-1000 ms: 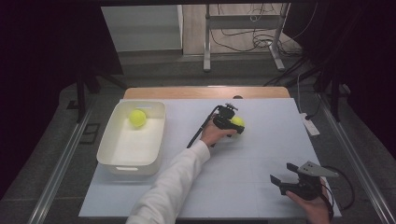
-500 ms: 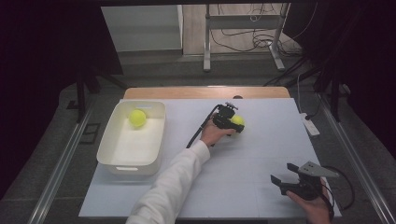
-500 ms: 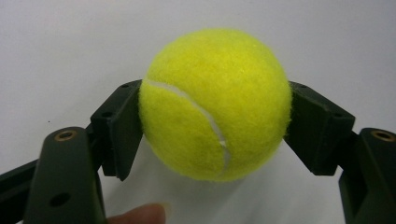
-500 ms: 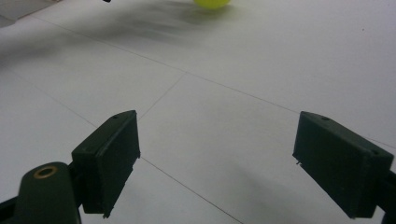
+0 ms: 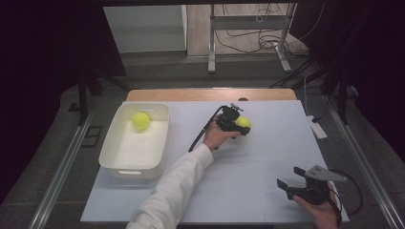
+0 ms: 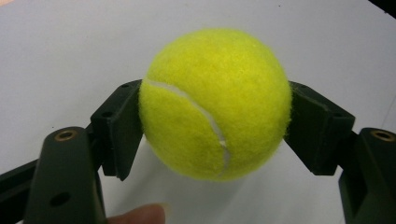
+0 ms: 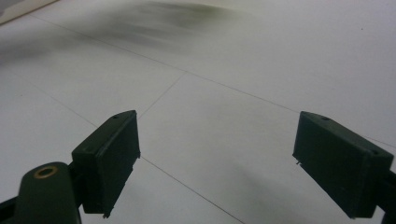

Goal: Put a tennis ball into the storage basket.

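Your left gripper [image 5: 239, 125] is clamped on a tennis ball [image 5: 243, 122] near the far middle of the table [image 5: 267, 157]; its jaws have just been closing, and in the left gripper view both pads press the ball's [image 6: 215, 103] sides.

To your left stands a white bin [image 5: 136, 164], well apart from the held ball, with a second ball [image 5: 140, 120] lying in its far corner. The bin's near wall and right wall rise between that inner ball and the open tabletop. A black cable [image 5: 203, 132] trails from the left gripper back along your sleeve [image 5: 174, 191]. A white power strip [image 5: 317, 128] lies at the table's right edge, off the work sheet.

Your right gripper [image 5: 292, 183] hangs over the near right corner, jaws spread wide with nothing between them; the right gripper view shows bare tabletop [image 7: 224, 84] ahead of it.

Between the bin and the held ball the surface is bare, and so is the broad stretch between your two hands. The far edge, a strip of wood [image 5: 210, 94], sits just beyond the ball; the near edge runs under your right hand.

The held ball is bright yellow-green felt, fuzzy, with a curved white seam running across its face. Your fingertip [image 6: 137, 214] shows at the bottom of the left gripper view.
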Demonstrator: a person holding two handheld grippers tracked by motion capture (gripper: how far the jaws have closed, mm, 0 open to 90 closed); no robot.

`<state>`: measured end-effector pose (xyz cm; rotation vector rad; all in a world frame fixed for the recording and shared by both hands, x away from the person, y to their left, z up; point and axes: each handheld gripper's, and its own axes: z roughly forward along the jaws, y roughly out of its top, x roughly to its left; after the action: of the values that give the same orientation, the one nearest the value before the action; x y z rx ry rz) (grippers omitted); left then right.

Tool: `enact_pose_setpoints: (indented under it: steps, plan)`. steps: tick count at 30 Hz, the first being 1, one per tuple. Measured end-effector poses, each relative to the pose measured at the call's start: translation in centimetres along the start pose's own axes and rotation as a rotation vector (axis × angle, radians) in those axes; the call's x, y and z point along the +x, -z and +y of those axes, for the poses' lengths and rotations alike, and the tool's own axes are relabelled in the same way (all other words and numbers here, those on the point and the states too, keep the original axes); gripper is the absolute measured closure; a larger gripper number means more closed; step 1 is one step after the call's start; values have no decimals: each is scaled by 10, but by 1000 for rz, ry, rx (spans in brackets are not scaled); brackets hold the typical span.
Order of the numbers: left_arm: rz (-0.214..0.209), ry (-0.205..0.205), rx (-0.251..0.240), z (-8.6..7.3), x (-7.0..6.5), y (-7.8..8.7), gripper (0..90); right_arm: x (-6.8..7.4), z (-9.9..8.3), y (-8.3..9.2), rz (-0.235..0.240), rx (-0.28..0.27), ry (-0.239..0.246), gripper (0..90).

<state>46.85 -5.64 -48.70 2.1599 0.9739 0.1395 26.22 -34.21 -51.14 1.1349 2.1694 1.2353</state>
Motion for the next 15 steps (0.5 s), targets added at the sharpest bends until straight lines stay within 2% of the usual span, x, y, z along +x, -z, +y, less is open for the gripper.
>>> enact_pose_setpoints:
  steps: [15]
  plan:
    - [-23,-21,-25,-7,-1,17,272,0,0,0,-1,1,3,149]
